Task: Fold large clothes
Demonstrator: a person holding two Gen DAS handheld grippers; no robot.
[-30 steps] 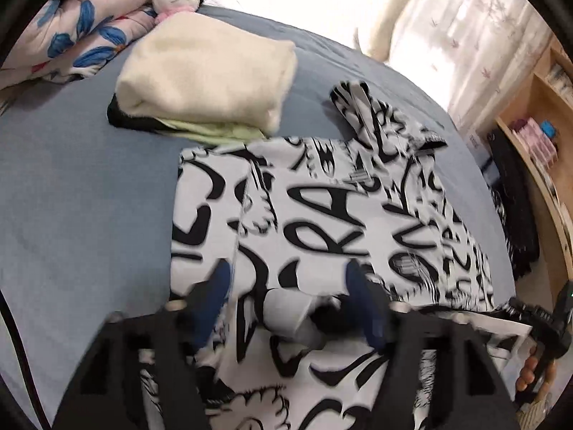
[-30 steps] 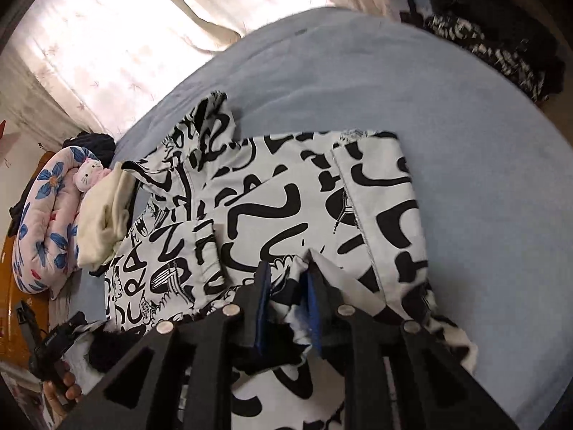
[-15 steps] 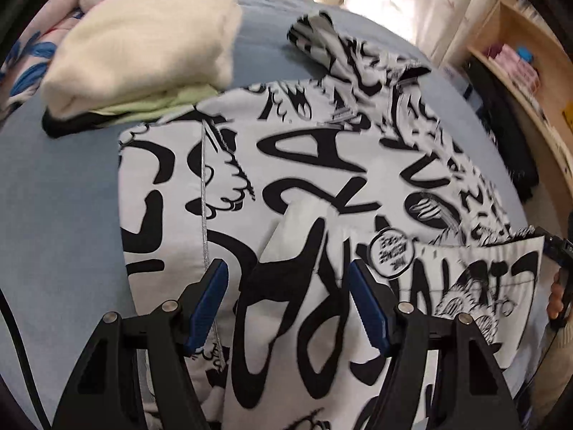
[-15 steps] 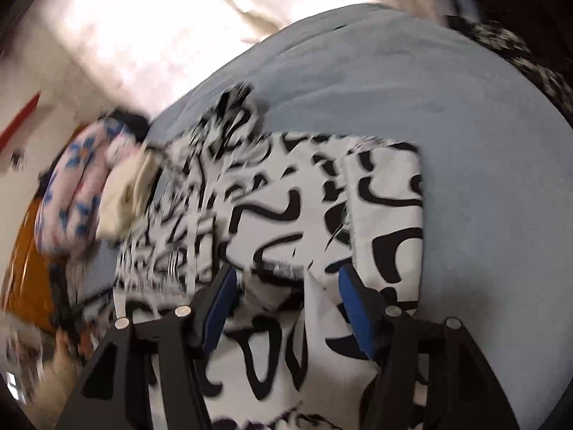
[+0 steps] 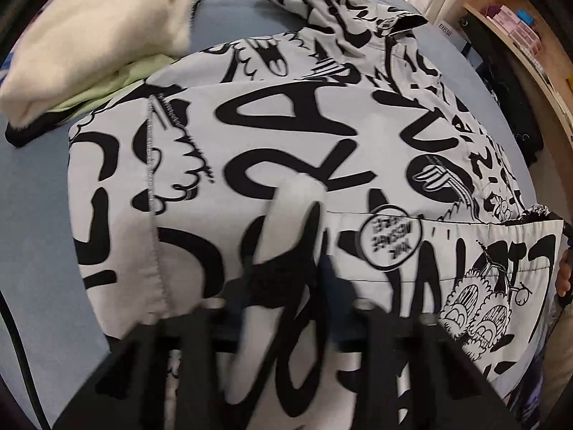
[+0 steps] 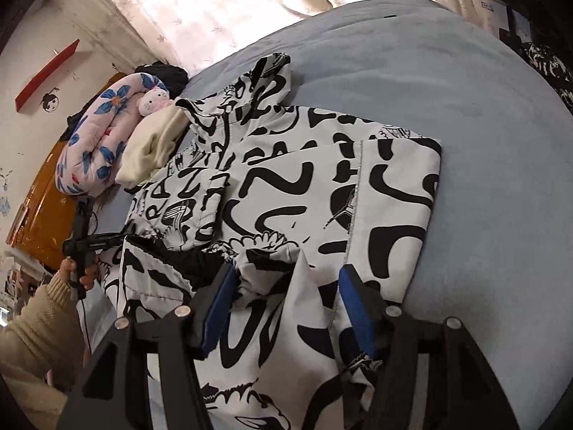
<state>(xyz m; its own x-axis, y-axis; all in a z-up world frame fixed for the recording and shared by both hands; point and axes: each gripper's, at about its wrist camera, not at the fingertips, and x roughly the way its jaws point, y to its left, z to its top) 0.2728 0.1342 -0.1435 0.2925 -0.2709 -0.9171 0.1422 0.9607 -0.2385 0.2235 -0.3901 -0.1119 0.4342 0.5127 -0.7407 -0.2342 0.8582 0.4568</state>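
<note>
The black-and-white printed jacket [image 6: 322,193] lies spread on the blue bed [image 6: 483,114], its hood toward twelve o'clock and both side panels already turned in over the middle. The change of the last second is a swap of roles. The left gripper [image 5: 286,286], wide a moment ago, has just been closing, and its fingers now stand narrow with a raised fold of the hem pinched between them, though motion blur hides the pads themselves. The right gripper [image 6: 286,304], which was clamped on the hem a second ago, now has its blue fingers [image 6: 218,308] well apart; a peak of cloth stands between them untouched. So the lower edge looks to be passing to the left hand, probably to carry the hem up toward the hood. At ten o'clock of the jacket, the cream folded garment [image 5: 96,36] sits just beside it.
</note>
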